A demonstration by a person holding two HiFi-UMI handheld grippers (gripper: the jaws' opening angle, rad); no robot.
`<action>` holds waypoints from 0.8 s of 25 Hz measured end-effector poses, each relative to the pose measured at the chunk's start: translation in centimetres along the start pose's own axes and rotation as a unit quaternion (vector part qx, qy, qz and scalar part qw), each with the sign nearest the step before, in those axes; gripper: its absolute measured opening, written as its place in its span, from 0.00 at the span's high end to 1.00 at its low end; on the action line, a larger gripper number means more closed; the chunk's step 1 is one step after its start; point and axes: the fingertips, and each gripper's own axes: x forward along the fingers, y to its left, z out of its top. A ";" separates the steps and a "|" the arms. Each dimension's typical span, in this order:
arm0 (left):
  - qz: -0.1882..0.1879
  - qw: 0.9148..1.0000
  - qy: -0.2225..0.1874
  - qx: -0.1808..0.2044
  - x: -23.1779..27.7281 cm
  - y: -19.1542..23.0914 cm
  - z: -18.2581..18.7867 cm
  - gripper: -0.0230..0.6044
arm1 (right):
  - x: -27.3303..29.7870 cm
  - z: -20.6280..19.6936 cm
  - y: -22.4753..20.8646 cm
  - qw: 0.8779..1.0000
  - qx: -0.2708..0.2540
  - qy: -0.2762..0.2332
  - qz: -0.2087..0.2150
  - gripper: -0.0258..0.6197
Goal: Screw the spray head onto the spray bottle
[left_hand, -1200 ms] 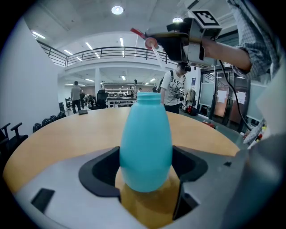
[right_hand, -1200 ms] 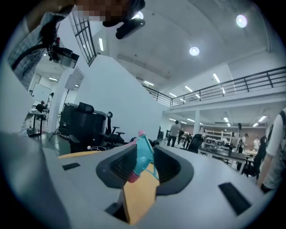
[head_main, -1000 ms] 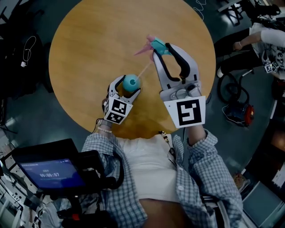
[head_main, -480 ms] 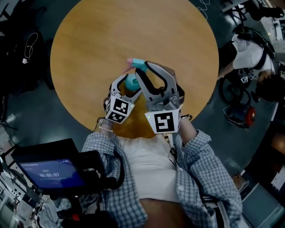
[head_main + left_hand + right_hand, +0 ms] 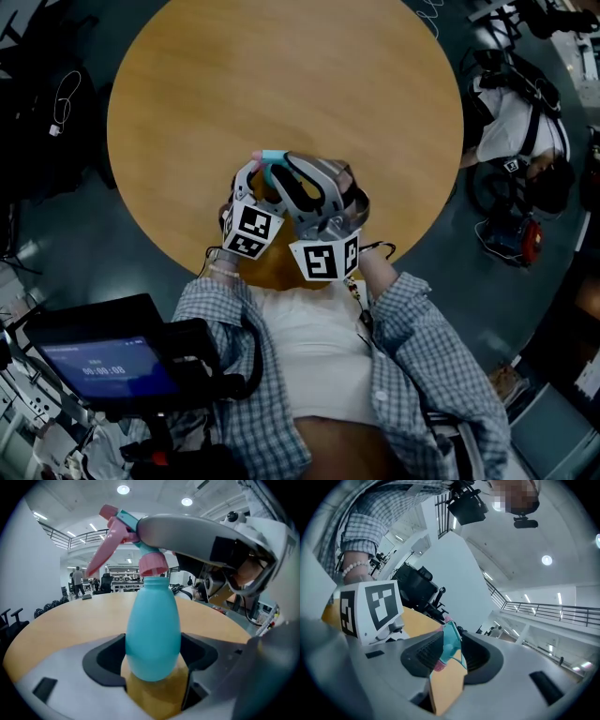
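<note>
My left gripper (image 5: 152,660) is shut on the belly of the teal spray bottle (image 5: 152,625), which stands upright on the round wooden table (image 5: 281,75). The spray head (image 5: 140,550), with a teal body, a pink trigger and a pink collar, sits on the bottle's neck. My right gripper (image 5: 450,653) is shut on the spray head (image 5: 450,644) and reaches in from the right, above the bottle. In the head view the two grippers stand close together near the table's front edge, left gripper (image 5: 255,187) beside right gripper (image 5: 298,180). Only the spray head's tip (image 5: 269,156) shows there; the bottle is hidden.
A person (image 5: 525,122) sits beyond the table's right side, with equipment on the floor nearby. A device with a lit screen (image 5: 103,361) sits at the lower left. A white cable (image 5: 61,103) lies on the dark floor at the left.
My right gripper has come down and leftward with the spray head, rolling as it moved, and now holds it over the bottle. The left gripper and bottle stayed put.
</note>
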 end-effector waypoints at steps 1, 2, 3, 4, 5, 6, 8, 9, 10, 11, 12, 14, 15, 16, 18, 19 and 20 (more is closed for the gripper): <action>0.000 1.000 0.000 0.000 0.0 0.0 0.0 0.37 | 0.0 -0.2 0.2 1.000 -0.001 0.001 0.000 0.78; 0.000 1.000 0.000 0.000 0.0 0.0 0.0 0.37 | -0.1 -0.4 0.3 1.000 0.002 0.001 0.000 0.78; 0.000 1.000 0.001 0.000 0.0 0.0 0.0 0.37 | -0.2 -0.5 0.3 1.000 0.007 0.000 -0.001 0.78; 0.000 1.000 0.001 0.001 0.0 0.0 -0.1 0.37 | -0.2 -0.4 0.4 1.000 0.011 -0.002 -0.001 0.78; 0.000 1.000 0.001 0.003 -0.1 0.0 -0.1 0.37 | -0.2 -0.4 0.4 1.000 0.014 -0.003 -0.002 0.78; 0.000 1.000 0.001 0.004 -0.1 0.0 -0.1 0.37 | -0.1 -0.3 0.5 1.000 0.013 -0.004 -0.001 0.78; 0.000 1.000 0.001 0.003 -0.1 0.0 -0.1 0.37 | 0.0 -0.1 0.9 1.000 0.009 -0.005 0.002 0.78; 0.000 1.000 0.000 0.003 -0.1 0.0 0.0 0.37 | -0.1 -0.1 1.1 1.000 0.007 -0.004 0.003 0.78; 0.000 1.000 0.000 0.002 -0.1 0.0 0.0 0.37 | -0.2 -0.1 1.2 1.000 0.007 -0.003 0.002 0.78; 0.000 1.000 0.000 0.002 -0.1 -0.1 0.0 0.37 | -0.4 -0.2 1.2 1.000 0.008 -0.002 0.001 0.78; -0.001 1.000 0.000 0.002 -0.1 -0.1 0.0 0.37 | -0.5 -0.3 1.2 1.000 0.011 0.000 0.000 0.78; -0.001 1.000 -0.001 0.001 -0.1 -0.1 0.0 0.37 | -0.7 -0.3 1.1 1.000 0.013 0.002 0.001 0.78; -0.001 1.000 -0.001 0.001 -0.1 -0.1 0.0 0.37 | -0.7 -0.3 1.1 1.000 0.010 0.003 0.003 0.78; -0.001 1.000 -0.001 0.000 -0.1 -0.1 0.0 0.37 | -0.8 -0.3 1.2 1.000 0.007 0.004 0.004 0.78; -0.001 1.000 -0.001 -0.001 -0.1 -0.1 0.0 0.37 | -1.0 -0.3 1.3 1.000 0.003 0.005 0.006 0.78; -0.001 1.000 0.000 -0.001 -0.1 -0.1 0.0 0.37 | -1.1 -0.3 1.3 1.000 0.003 0.006 0.007 0.78; -0.001 1.000 0.000 -0.001 0.0 -0.1 0.0 0.37 | -1.2 -0.3 1.3 1.000 0.004 0.007 0.007 0.78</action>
